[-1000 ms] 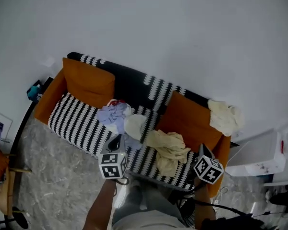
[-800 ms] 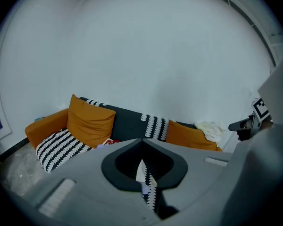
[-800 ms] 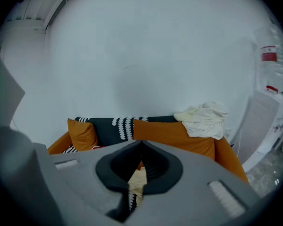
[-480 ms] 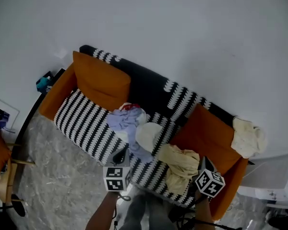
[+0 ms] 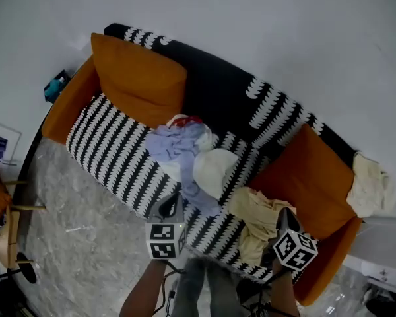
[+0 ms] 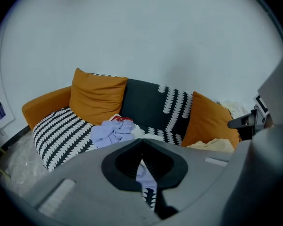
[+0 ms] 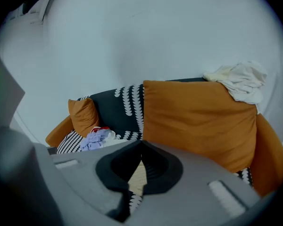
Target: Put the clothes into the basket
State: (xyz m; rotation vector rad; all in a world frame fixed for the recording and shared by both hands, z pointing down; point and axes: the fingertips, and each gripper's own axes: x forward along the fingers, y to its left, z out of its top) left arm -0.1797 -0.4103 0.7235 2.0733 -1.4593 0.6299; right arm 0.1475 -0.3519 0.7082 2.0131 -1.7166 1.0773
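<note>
A black-and-white patterned sofa carries an orange cushion at its left end and another at its right end. The clothes lie on the seat: a lavender heap mid-seat, a white piece touching it, and a yellow garment at the front edge. A cream cloth drapes the right arm. The left tool and right tool hover over the front edge, both closed and empty.

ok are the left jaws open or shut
Shut. In the left gripper view the left gripper has its jaws meeting at the tips, with nothing held between them.
</note>
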